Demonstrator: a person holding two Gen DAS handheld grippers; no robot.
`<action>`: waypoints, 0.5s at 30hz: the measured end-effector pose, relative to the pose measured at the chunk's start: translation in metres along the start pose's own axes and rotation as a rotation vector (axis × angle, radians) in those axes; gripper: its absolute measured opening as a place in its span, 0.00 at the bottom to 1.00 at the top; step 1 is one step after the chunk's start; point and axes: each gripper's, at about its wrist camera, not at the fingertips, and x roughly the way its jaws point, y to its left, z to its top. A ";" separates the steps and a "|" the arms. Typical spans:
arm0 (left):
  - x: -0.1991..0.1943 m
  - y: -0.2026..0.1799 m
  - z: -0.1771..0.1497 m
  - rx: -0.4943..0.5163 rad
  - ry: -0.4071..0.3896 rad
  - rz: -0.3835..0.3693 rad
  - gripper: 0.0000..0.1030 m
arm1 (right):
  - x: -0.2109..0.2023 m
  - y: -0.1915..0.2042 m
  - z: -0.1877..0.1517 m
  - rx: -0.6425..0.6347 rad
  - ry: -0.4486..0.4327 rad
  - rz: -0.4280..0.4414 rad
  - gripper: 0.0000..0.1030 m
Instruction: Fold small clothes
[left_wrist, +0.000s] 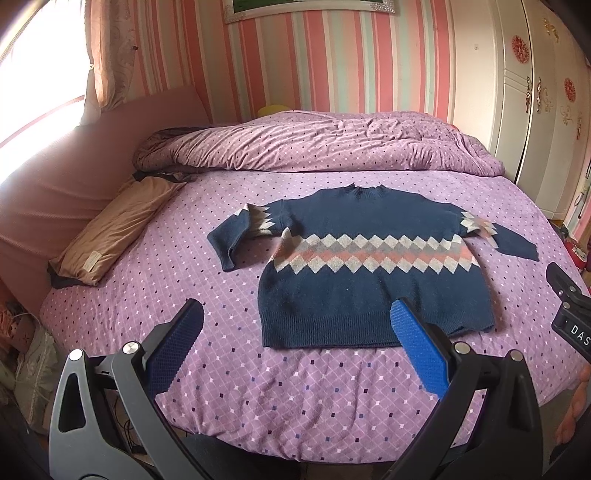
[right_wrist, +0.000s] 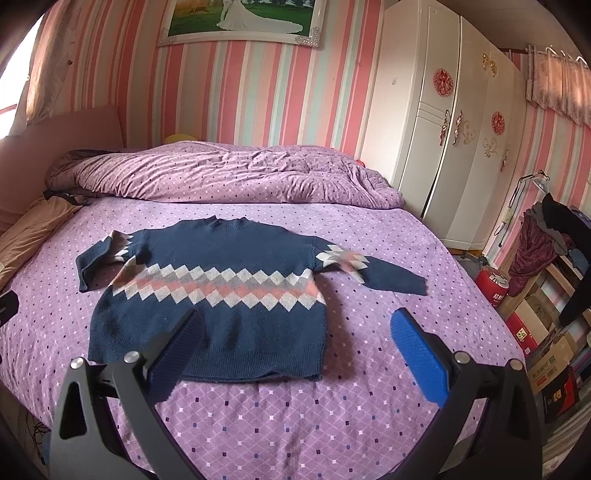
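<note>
A small navy sweater with a band of grey, white and pink diamonds lies flat on the purple bed, neck away from me. Its left sleeve is bent downward; its right sleeve stretches outward. My left gripper is open and empty, hovering above the bed just before the hem's left part. The sweater also shows in the right wrist view. My right gripper is open and empty above the hem's right corner. Part of the right gripper's body shows in the left wrist view.
A rolled purple quilt lies across the far side of the bed. A tan pillow rests at the left by the pink headboard. A white wardrobe and stacked boxes stand to the right.
</note>
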 end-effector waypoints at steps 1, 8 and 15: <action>0.000 0.001 0.000 0.000 -0.001 0.000 0.97 | 0.000 0.000 -0.001 -0.001 -0.001 -0.001 0.99; 0.002 0.001 -0.001 0.003 -0.009 0.001 0.97 | 0.003 0.000 0.000 0.009 0.001 0.003 0.99; 0.005 -0.003 -0.002 0.004 0.000 0.002 0.97 | 0.003 0.000 -0.001 0.010 0.000 0.002 0.99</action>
